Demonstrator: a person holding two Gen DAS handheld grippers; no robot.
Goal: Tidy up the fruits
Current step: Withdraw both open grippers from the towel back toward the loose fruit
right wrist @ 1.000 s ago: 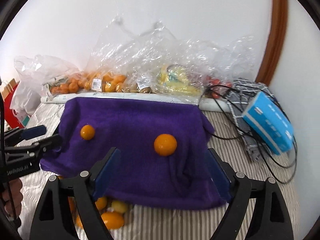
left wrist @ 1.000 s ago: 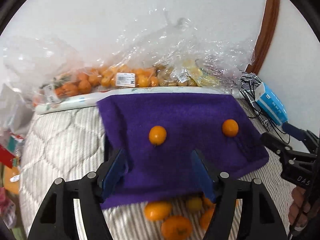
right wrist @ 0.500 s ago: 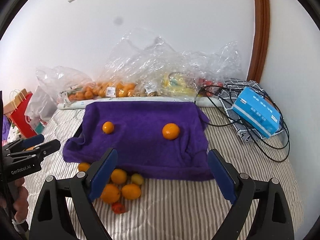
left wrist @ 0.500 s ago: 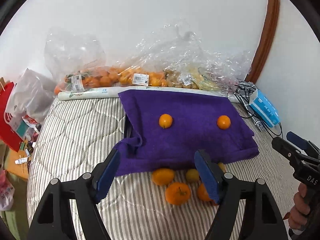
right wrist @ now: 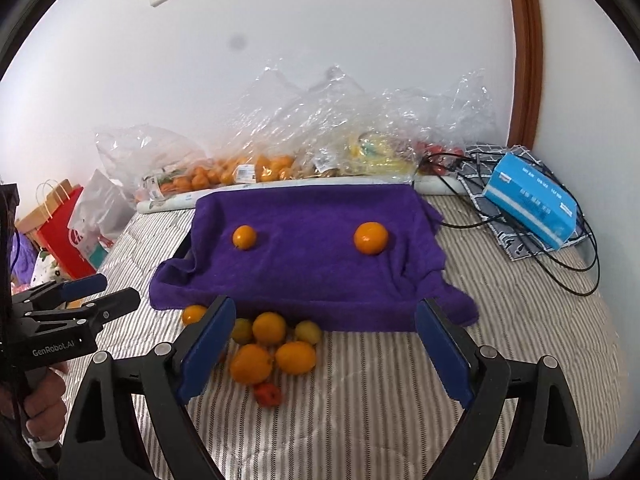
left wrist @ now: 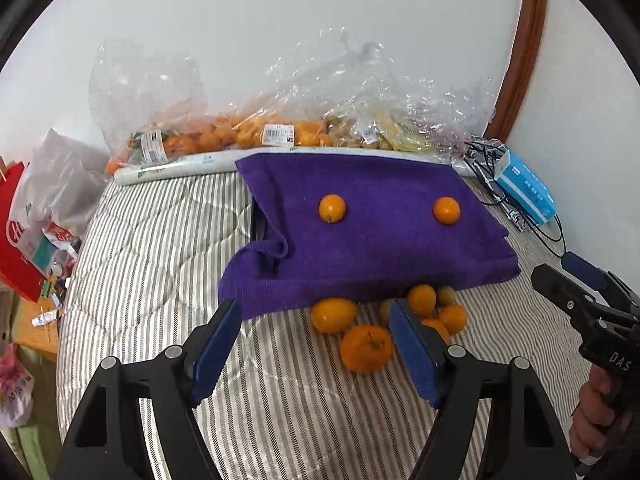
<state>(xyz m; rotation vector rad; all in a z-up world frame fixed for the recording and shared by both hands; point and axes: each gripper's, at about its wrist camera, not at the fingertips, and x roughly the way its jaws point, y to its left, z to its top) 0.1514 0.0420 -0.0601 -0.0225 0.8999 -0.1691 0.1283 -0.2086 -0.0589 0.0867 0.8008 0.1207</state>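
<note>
A purple towel (left wrist: 380,240) (right wrist: 312,264) lies draped over a raised, hidden support on the striped bedding. Two oranges rest on top of it, one at the left (left wrist: 332,208) (right wrist: 244,237) and one at the right (left wrist: 447,210) (right wrist: 371,238). A pile of oranges and small yellowish fruits (left wrist: 366,348) (right wrist: 272,348) sits in front of the towel's near edge, with a small red fruit (right wrist: 267,394) beside it. My left gripper (left wrist: 314,306) (right wrist: 116,290) is open above the pile and holds nothing. The right gripper (right wrist: 325,306) (left wrist: 554,266) is wide open and also holds nothing.
Clear plastic bags of oranges and other fruit (left wrist: 248,136) (right wrist: 256,168) line the wall behind a white roll (left wrist: 180,168). A blue tissue box (right wrist: 528,200) with black cables (right wrist: 576,264) lies at the right. Red and white bags (right wrist: 76,232) stand beside the bed at left.
Both grippers have drawn back from the towel, and more of the bedding and the fruit pile in front of it now shows. The left jaws stand slightly wider.
</note>
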